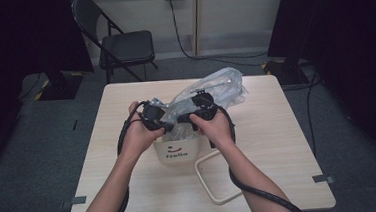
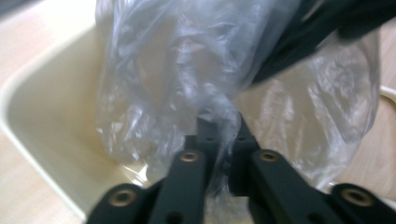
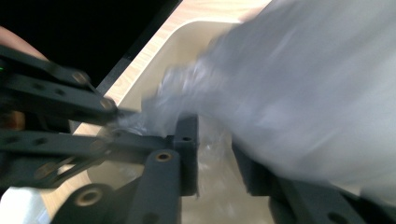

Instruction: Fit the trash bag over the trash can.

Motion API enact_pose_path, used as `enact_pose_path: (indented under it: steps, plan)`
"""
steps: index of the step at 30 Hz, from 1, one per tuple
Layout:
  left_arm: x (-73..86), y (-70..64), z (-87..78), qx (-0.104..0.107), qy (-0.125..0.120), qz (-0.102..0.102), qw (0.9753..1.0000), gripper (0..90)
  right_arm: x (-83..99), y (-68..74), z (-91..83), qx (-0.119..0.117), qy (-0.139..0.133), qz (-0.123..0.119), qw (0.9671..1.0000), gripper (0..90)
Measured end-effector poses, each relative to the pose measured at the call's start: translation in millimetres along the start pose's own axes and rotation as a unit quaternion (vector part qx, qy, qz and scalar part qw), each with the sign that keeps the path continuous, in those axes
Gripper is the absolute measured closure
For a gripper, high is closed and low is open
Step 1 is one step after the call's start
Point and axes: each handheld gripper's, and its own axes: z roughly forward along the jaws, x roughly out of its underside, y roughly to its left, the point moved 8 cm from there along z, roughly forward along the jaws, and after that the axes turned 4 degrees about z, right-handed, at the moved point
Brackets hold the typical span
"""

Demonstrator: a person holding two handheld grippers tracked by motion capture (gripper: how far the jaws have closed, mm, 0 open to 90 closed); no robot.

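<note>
1. The clear plastic bag (image 1: 210, 92) runs from the jaws of both grippers up and away toward the far side of the table; its long axis leans away from the person, and its lower end sits down in the mouth of the cream bin (image 1: 178, 152).
2. The left gripper (image 2: 223, 140) has its jaws drawn together on a pinch of the bag's film right at their tips, with the rest of the bag billowing ahead of and above them.
3. The right gripper (image 3: 212, 140) has film lying between its jaws, which stand a little apart; the picture is blurred, so I cannot tell whether they actually grip it.
4. In the high view the two grippers sit close together over the bin's rim, left gripper (image 1: 153, 119) and right gripper (image 1: 197, 116) about equally near the bag, so neither hand has the advantage.
5. To my eye, the next move hinges on spreading the bag's mouth over the rim just below the jaws.
6. The light wooden table (image 1: 279, 144) also holds a white loop handle (image 1: 216, 176) toward the person from the right jaws.
7. Beyond the table stand a black folding chair (image 1: 121, 45) and a grey carpet floor (image 1: 39, 161).
</note>
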Motion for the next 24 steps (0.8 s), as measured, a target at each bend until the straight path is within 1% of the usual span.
enact_pose_path:
  steps: [1,2,3,4,5,6,7,8,9,10,11,13,14,15,16,17,18,19,20,21,22,23,24]
  plan:
    - [3.1,-0.4,1.8,0.002,0.009,-0.001,1.0000,89.3,-3.4,-3.3,-5.4,0.010,-0.013,-0.002,0.9999,58.6]
    - [5.4,-2.6,2.6,0.005,0.013,-0.011,0.9998,89.6,-6.6,-5.9,-11.8,0.013,-0.024,-0.006,0.9996,58.4]
    - [6.3,-2.8,1.6,0.003,0.014,-0.011,0.9998,89.6,-14.6,-14.7,-25.8,0.030,-0.056,0.000,0.9980,49.1]
    - [7.5,-2.8,-0.2,-0.001,0.018,-0.009,0.9998,89.6,-14.6,-14.7,-25.8,0.030,-0.056,0.000,0.9980,49.1]
    - [8.7,-3.1,-1.8,-0.002,0.021,-0.014,0.9997,89.6,-18.6,-22.4,-32.2,0.048,-0.076,0.006,0.9960,44.8]
    - [9.3,-3.9,-3.3,-0.002,0.021,-0.023,0.9995,89.6,-20.7,-30.1,-37.2,0.060,-0.087,0.015,0.9943,41.7]
    - [10.2,-2.8,-5.7,-0.003,0.023,-0.022,0.9995,89.6,-20.7,-37.8,-40.1,0.073,-0.088,0.023,0.9932,38.1]
    - [11.0,-2.3,-7.5,-0.003,0.025,-0.021,0.9994,89.5,-18.4,-44.1,-40.5,0.083,-0.080,0.028,0.9930,37.2]
    - [12.1,-2.9,-8.9,-0.001,0.032,-0.022,0.9992,89.5,-13.5,-48.7,-37.2,0.074,-0.070,0.037,0.9941,36.8]
    - [12.6,-3.4,-9.7,0.002,0.036,-0.022,0.9991,89.5,-13.5,-48.7,-37.2,0.074,-0.070,0.037,0.9941,36.8]
    - [12.5,-3.9,-10.1,0.006,0.039,-0.018,0.9991,89.5,-11.2,-48.7,-34.3,0.070,-0.064,0.043,0.9945,36.9]
    - [12.2,-5.2,-10.1,0.012,0.041,-0.019,0.9989,89.5,-8.4,-46.5,-27.2,0.069,-0.058,0.040,0.9951,40.8]
    - [11.4,-6.4,-9.2,0.013,0.035,-0.023,0.9990,89.4,-7.6,-44.5,-23.6,0.068,-0.056,0.038,0.9954,45.4]
    - [11.7,-6.8,-9.1,0.015,0.035,-0.019,0.9991,89.4,-6.9,-41.7,-20.1,0.065,-0.053,0.035,0.9959,49.9]
    - [12.0,-7.3,-8.8,0.015,0.033,-0.017,0.9992,89.4,-6.0,-39.5,-17.1,0.066,-0.046,0.028,0.9964,57.2]
    - [12.1,-7.8,-8.8,0.014,0.030,-0.015,0.9993,89.3,-6.0,-37.3,-14.9,0.066,-0.043,0.019,0.9967,61.3]
    - [12.0,-8.5,-9.1,0.018,0.024,-0.016,0.9994,89.1,-6.6,-35.8,-13.3,0.070,-0.042,0.013,0.9966,64.3]
    - [11.6,-9.5,-10.0,0.025,0.017,-0.017,0.9994,88.9,-6.9,-35.0,-12.7,0.073,-0.037,0.008,0.9966,71.9]
    - [10.6,-10.4,-11.1,0.027,0.009,-0.020,0.9994,88.1,-6.7,-32.7,-12.6,0.062,-0.030,0.015,0.9975,77.7]
    - [8.9,-9.7,-12.7,0.021,0.000,-0.014,0.9997,79.7,-8.7,-27.9,-13.7,0.041,-0.030,0.019,0.9985,85.3]
    - [6.3,-8.3,-14.6,0.013,-0.014,-0.010,0.9998,79.7,-8.7,-27.9,-13.7,0.041,-0.030,0.019,0.9985,85.3]
    - [3.9,-7.4,-16.9,0.007,-0.024,-0.010,0.9996,72.7,-8.7,-25.6,-14.1,0.040,-0.025,0.011,0.9989,86.7]
    - [0.7,-6.3,-19.1,-0.003,-0.035,-0.009,0.9993,64.5,-8.7,-22.7,-13.8,0.036,-0.020,0.006,0.9991,87.5]
